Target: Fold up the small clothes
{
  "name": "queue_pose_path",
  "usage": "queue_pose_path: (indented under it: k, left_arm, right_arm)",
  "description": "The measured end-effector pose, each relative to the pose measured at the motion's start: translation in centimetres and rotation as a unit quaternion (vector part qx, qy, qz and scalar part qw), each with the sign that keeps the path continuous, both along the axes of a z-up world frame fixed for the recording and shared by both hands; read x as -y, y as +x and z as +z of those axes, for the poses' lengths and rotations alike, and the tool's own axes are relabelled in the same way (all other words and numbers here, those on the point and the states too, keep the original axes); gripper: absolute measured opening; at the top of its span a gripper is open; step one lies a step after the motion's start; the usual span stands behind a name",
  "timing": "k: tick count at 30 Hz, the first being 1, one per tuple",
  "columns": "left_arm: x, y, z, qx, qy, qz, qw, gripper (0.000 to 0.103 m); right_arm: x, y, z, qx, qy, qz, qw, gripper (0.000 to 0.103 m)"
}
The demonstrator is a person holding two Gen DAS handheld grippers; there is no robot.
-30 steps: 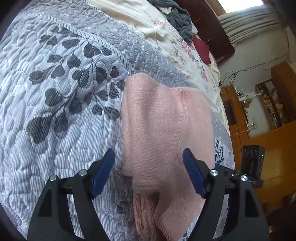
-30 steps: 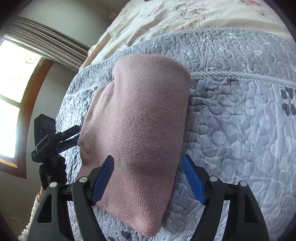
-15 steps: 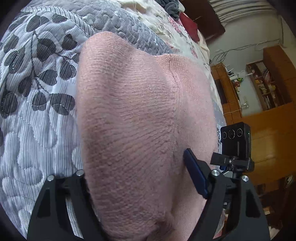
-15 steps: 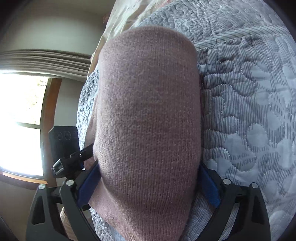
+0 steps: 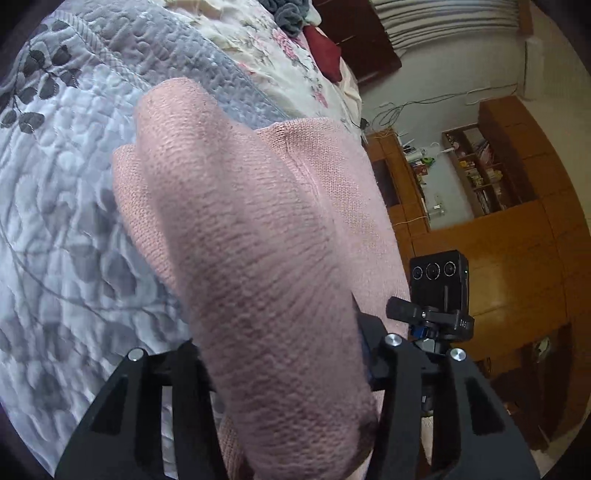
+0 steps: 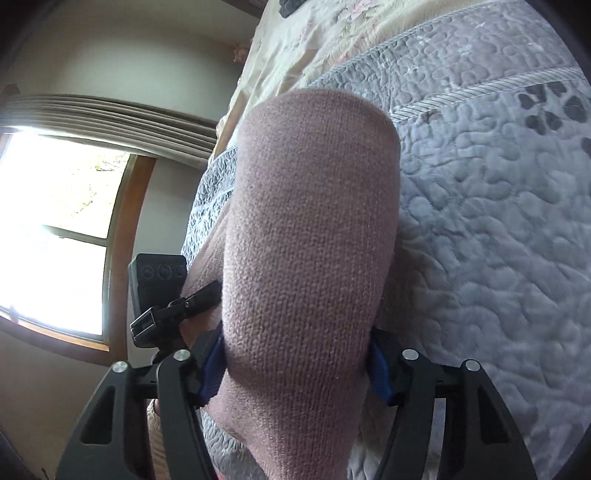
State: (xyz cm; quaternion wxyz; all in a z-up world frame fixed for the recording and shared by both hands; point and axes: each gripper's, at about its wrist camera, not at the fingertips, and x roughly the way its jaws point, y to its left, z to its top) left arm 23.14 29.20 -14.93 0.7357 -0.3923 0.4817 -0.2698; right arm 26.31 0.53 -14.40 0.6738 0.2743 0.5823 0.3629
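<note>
While the pink knitted garment (image 5: 258, 236) lies on the bed, one thick fold of it is raised off the grey quilt (image 5: 66, 206) and fills the middle of both views. In the left wrist view the fold runs straight into the left gripper (image 5: 284, 354), whose fingers are closed on it; the knit covers the pads, so only the black frames show on either side. More of the garment spreads flat behind the fold, with a seam running along it. In the right wrist view the right gripper (image 6: 295, 363) pinches another part of the same garment (image 6: 310, 229), its blue fingers (image 6: 212, 365) pressed against both sides of the bunched knit.

Around the garment, the quilt carries stitched leaf shapes, some printed dark grey. Beyond the garment, past the quilt's ribbed border, lies a cream floral sheet (image 5: 273, 48), with a dark grey cloth (image 5: 288, 14) and a dark red cushion (image 5: 325, 44) at its far end. Just beside the garment, at the bed's edge, a small black camera (image 5: 439, 280) stands on a mount; it also shows in the right wrist view (image 6: 157, 280), partly behind the knit. Farther from the garment on that side are wooden shelves (image 5: 480, 170) with small items, and in the right wrist view a bright window (image 6: 55, 236) under a folded blind (image 6: 110, 122).
</note>
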Motion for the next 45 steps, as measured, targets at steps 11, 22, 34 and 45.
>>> queue_pose_path:
  k: [11, 22, 34, 45]
  left_arm:
    - [12.9, -2.8, 1.3, 0.017, 0.025, -0.073, 0.9969, 0.047]
    - [15.0, -4.9, -4.5, -0.015, 0.079, -0.061, 0.9949, 0.054]
    - [13.6, -10.0, 1.0, 0.016, 0.214, -0.021, 0.9765, 0.064]
    - [17.2, -16.5, 1.1, 0.017, 0.272, -0.042, 0.9613, 0.064]
  right_arm:
    - [11.2, -7.6, 0.8, -0.008, -0.017, -0.039, 0.999, 0.064]
    - [13.5, -10.2, -4.0, -0.003, -0.051, -0.052, 0.997, 0.072]
    - [14.4, -16.1, -1.2, -0.001, -0.100, -0.057, 0.993, 0.081]
    - [13.7, -21.0, -1.5, -0.009, -0.142, -0.055, 0.988, 0.035]
